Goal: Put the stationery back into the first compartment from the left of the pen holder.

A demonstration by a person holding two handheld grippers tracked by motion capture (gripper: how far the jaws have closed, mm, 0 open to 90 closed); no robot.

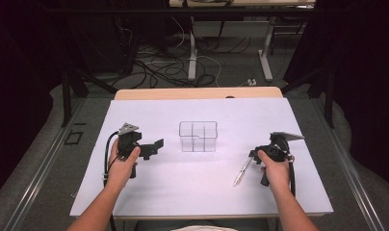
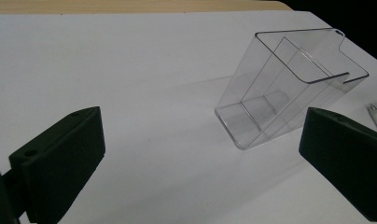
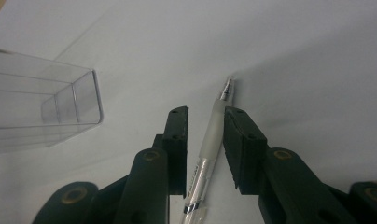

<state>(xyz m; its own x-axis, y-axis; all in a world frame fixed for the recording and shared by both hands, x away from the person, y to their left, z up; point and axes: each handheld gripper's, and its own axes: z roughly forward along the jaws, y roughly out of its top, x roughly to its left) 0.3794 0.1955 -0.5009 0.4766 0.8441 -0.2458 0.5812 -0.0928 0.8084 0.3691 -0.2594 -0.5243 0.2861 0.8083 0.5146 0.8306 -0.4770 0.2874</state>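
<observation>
Between the jaws of our right tool (image 3: 205, 135) lies the pen (image 3: 213, 135), flat on the white counter (image 1: 192, 187) toward its right front part. Its long axis runs almost along the tool's own line, tip pointing away from the hand in the right gripper view, so the jaws stand one on each side of the soft grip section. A sliver of counter shows on both sides of the barrel, so we judge the jaws narrowed around the pen but not yet clamped on it, though from this angle a light touch cannot be ruled out.

Farther out, near the counter's middle, stands the clear divided organizer (image 1: 198, 136), upright and empty, up and to the left of the pen. Our left tool (image 1: 154, 147) hovers just left of it, jaws spread wide and holding nothing. The right hand (image 1: 274, 168) is far nearer the pen.
</observation>
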